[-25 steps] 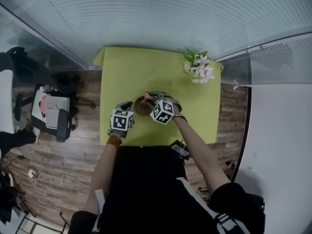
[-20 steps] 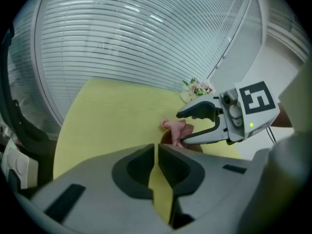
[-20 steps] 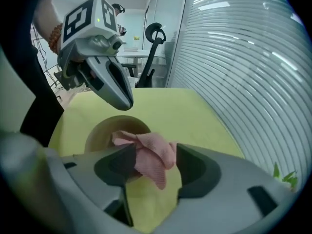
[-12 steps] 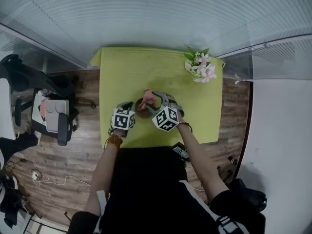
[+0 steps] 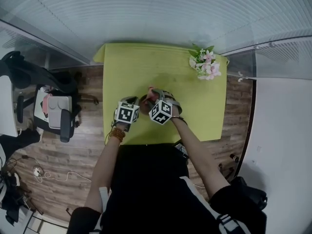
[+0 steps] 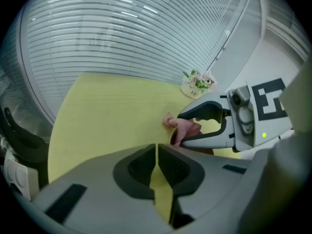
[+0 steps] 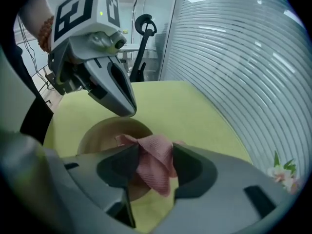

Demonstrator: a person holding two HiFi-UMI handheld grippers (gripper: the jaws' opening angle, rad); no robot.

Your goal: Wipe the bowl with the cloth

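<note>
1. Jaws on our left gripper [image 6: 156, 149] are pressed fully together with nothing between them, and their tip sits by the bowl's rim at about eight o'clock. We cannot tell whether it touches. We judge it most useful as a prop, so we rest it against the rim to stop the bowl sliding.
2. The bowl [image 7: 100, 130] stands upright on the green table [image 5: 146, 67], toward its six o'clock side, between our two grippers. We should wipe round the inside wall first and then the bottom, pressing lightly so the bowl does not tip.
3. Our right gripper [image 7: 155, 155], at the bowl's four o'clock, has its jaws wide and closing on the pink cloth [image 7: 157, 173]. The cloth is bunched between them, touching both pads, with a corner hanging over the rim. We let the grip firm up before lowering, and lead with the loose corner so that cloth, not jaw, meets the bowl.
4. The flowers [image 5: 206, 68] at the table's two o'clock corner are well apart from our work.
</note>
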